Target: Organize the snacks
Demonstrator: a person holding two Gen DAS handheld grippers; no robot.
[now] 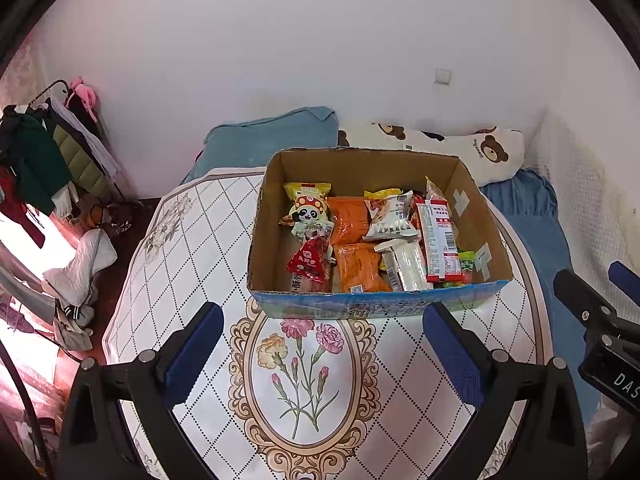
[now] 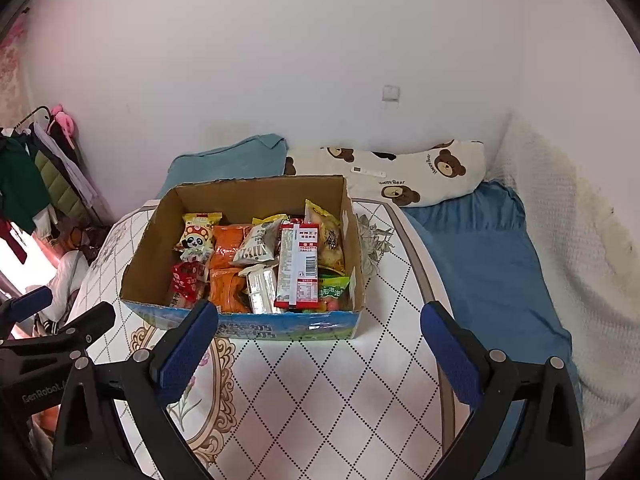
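An open cardboard box [image 1: 464, 196] stands on the patterned table [image 1: 180, 264], also in the right wrist view [image 2: 144, 256]. It holds several snack packs: a panda pack [image 1: 310, 210], orange packs [image 1: 352, 236], a red pack [image 1: 310, 262], a long red-and-white pack [image 1: 438, 236] and a white pack [image 1: 404, 260]. My left gripper [image 1: 322, 344] is open and empty, just in front of the box. My right gripper [image 2: 320, 344] is open and empty, in front of the box's right half. The right gripper shows at the left wrist view's right edge [image 1: 600, 312].
A bed with a blue sheet [image 2: 488, 264], a blue pillow [image 1: 272, 140] and a bear-print pillow [image 2: 400, 172] lies behind and right of the table. A clothes rack [image 1: 52, 152] and floor clutter [image 1: 80, 264] are at the left.
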